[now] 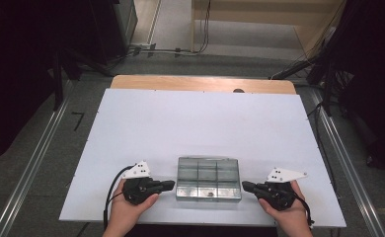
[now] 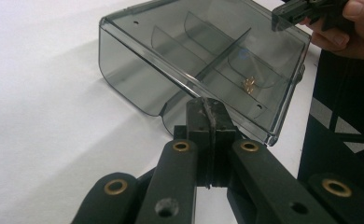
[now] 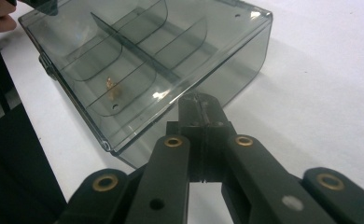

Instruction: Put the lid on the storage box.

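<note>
In the high view, a smoked compartment box [image 1: 209,178] sits at the white worktop's [image 1: 200,123] near edge between the left hand-held gripper [image 1: 170,185] and right hand-held gripper [image 1: 246,186]; in each gripper view, the jaws are closed, empty, beside the box.

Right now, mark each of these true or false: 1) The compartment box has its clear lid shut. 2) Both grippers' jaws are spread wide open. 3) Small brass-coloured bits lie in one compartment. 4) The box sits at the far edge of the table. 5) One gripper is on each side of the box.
1) True: the smoky clear lid covers the compartment box.
2) False: the left gripper and right gripper both have their jaws pressed together.
3) True: small brass-coloured bits lie in one compartment.
4) False: the box sits near the person's edge of the white table.
5) True: the grippers flank the box.
</note>
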The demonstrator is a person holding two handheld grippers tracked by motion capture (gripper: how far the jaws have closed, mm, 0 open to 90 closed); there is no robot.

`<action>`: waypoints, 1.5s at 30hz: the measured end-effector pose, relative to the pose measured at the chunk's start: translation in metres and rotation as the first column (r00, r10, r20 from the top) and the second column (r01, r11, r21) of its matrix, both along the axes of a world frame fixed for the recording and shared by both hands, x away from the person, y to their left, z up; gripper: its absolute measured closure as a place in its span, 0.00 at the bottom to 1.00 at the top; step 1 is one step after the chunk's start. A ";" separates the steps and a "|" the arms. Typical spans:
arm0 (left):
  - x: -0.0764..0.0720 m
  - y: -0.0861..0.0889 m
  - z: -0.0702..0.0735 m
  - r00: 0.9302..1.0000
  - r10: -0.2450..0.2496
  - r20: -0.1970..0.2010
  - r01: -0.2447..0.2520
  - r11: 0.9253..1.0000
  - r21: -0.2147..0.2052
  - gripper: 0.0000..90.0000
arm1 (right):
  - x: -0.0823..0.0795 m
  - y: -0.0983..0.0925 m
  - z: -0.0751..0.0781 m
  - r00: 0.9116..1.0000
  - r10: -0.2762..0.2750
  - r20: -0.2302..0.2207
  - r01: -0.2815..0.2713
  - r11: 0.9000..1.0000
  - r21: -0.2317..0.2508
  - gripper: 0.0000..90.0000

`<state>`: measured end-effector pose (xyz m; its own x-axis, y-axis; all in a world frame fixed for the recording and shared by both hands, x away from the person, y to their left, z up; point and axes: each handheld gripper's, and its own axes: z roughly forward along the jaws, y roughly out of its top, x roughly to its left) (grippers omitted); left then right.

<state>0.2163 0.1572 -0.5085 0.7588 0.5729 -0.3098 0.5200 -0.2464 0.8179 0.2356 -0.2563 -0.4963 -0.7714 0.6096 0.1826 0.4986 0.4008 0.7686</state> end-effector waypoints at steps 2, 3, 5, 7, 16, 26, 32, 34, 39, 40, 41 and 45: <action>0.000 0.001 0.001 1.000 0.007 0.005 -0.007 1.000 -0.004 0.93 | 0.000 -0.002 0.001 1.000 -0.005 0.000 0.005 1.000 0.006 0.95; -0.001 0.001 0.002 1.000 0.005 0.013 -0.005 1.000 -0.004 0.91 | 0.000 -0.003 0.002 1.000 -0.008 0.003 0.008 1.000 0.014 0.93; -0.002 0.001 0.004 1.000 -0.001 0.030 0.002 1.000 -0.011 0.87 | 0.000 -0.004 0.003 1.000 -0.005 0.010 0.005 1.000 0.027 0.88; -0.003 0.000 0.006 0.998 0.011 0.055 -0.011 1.000 -0.006 0.79 | 0.000 -0.006 0.005 1.000 -0.004 0.019 0.004 0.999 0.045 0.81; -0.007 0.004 0.013 0.991 0.058 0.124 -0.056 0.998 -0.019 0.52 | 0.002 -0.020 0.013 0.996 -0.068 0.058 0.062 0.993 0.095 0.56; -0.007 0.019 0.016 0.983 0.104 0.150 -0.096 0.993 -0.063 0.32 | 0.004 -0.030 0.017 0.993 -0.083 0.080 0.073 0.990 0.123 0.36; -0.007 0.028 0.017 0.979 0.127 0.162 -0.115 0.990 -0.086 0.23 | 0.007 -0.038 0.017 0.991 -0.103 0.090 0.091 0.987 0.132 0.29; -0.007 0.032 0.017 0.977 0.135 0.165 -0.122 0.989 -0.083 0.23 | 0.007 -0.040 0.017 0.990 -0.110 0.090 0.097 0.986 0.134 0.27; -0.005 0.039 0.016 0.976 0.149 0.161 -0.136 0.987 -0.089 0.16 | 0.009 -0.047 0.017 0.987 -0.128 0.099 0.113 0.984 0.138 0.24; -0.005 0.041 0.016 0.975 0.155 0.162 -0.141 0.986 -0.094 0.16 | 0.009 -0.049 0.017 0.987 -0.131 0.098 0.116 0.984 0.137 0.24; -0.005 0.043 0.016 0.974 0.159 0.162 -0.145 0.985 -0.097 0.16 | 0.009 -0.050 0.017 0.986 -0.133 0.101 0.118 0.983 0.138 0.24; -0.005 0.050 0.016 0.970 0.176 0.166 -0.161 0.982 -0.100 0.14 | 0.011 -0.058 0.017 0.983 -0.150 0.102 0.135 0.980 0.144 0.23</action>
<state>0.2117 0.2067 -0.4926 0.7000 0.6743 -0.2353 0.3963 -0.0927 0.9134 0.2467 -0.3145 -0.4794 -0.6984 0.6902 0.1892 0.4513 0.2195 0.8650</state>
